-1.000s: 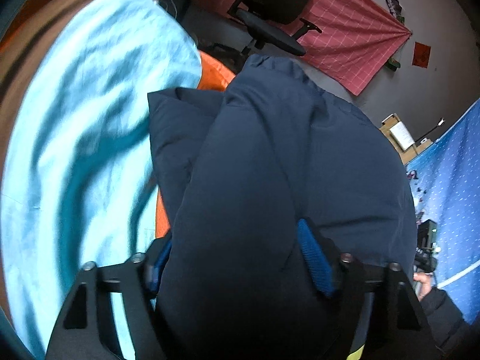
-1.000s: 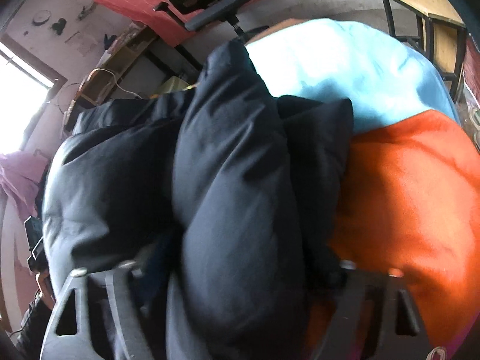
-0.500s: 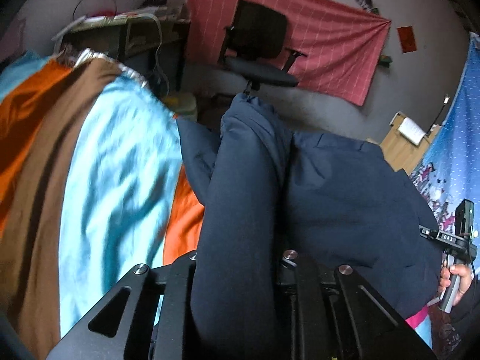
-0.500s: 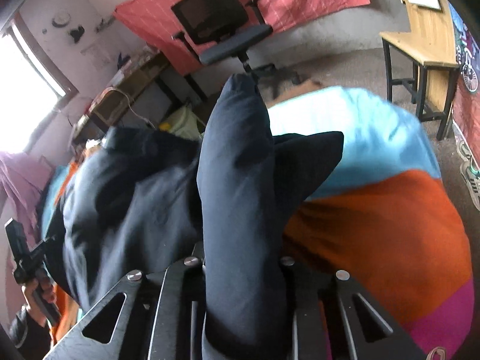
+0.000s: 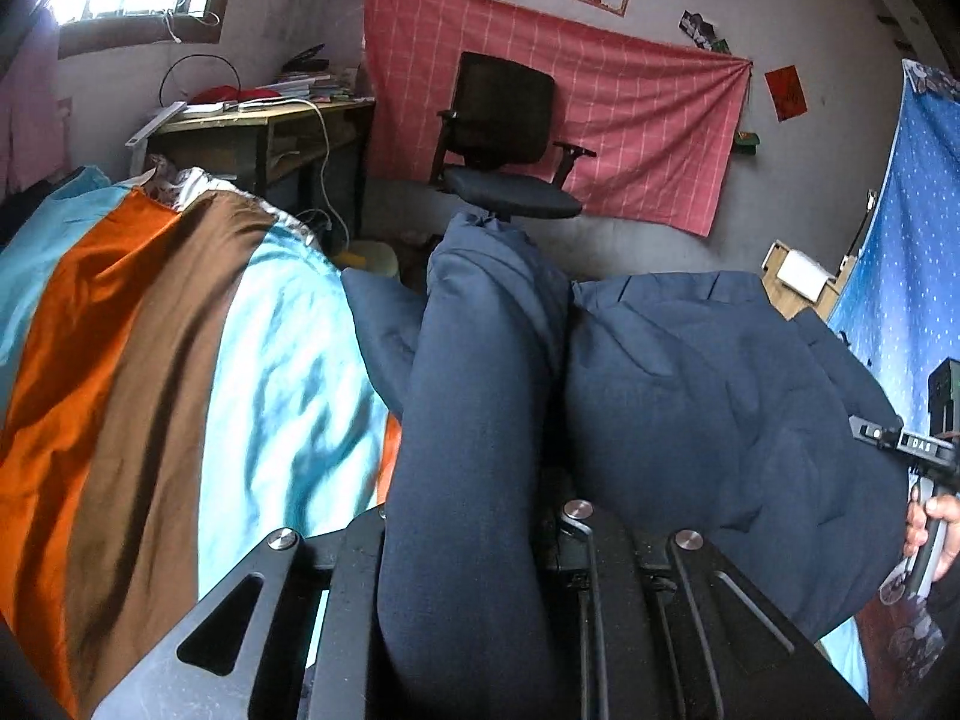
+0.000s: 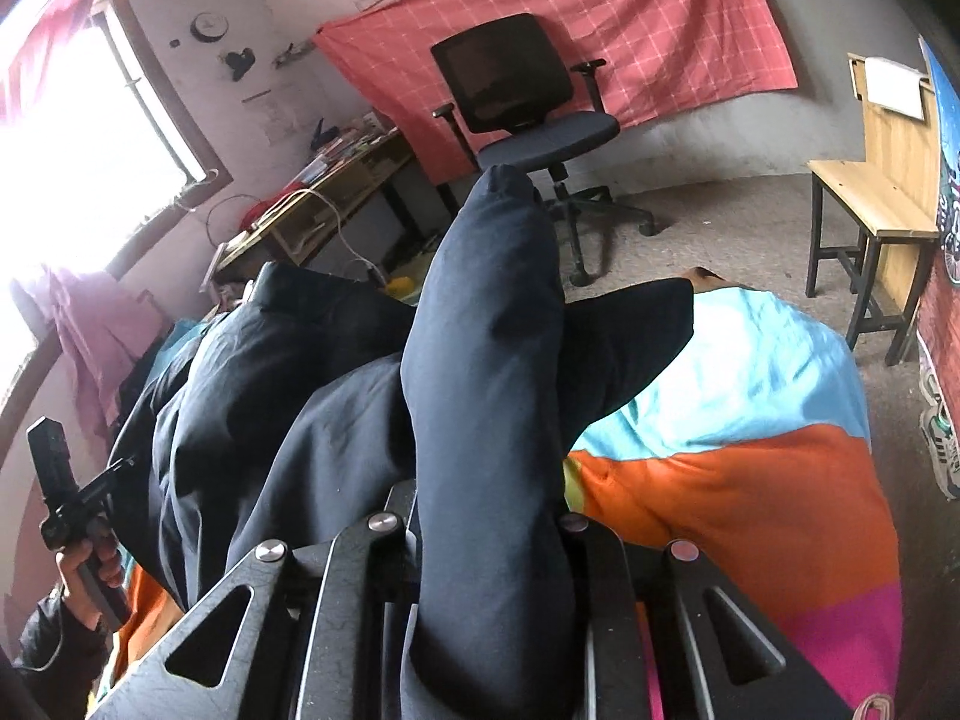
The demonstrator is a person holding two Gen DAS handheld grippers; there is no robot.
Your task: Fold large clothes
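Item: dark coat [image 5: 690, 396], padded, lying on the striped bed [image 5: 150, 360], centre and right of the left view. Left tongs [image 5: 474, 540], lower centre: clamped nearly closed on a thick roll of the coat; a second ago they stood wide around it. Right tongs [image 6: 486, 540], lower centre of the right view: likewise pinched on a coat roll. Change: both grips made, and the coat's edge now stands higher against the chair [image 5: 504, 138]. Judgement: the edge looks ready to carry over for a fold.
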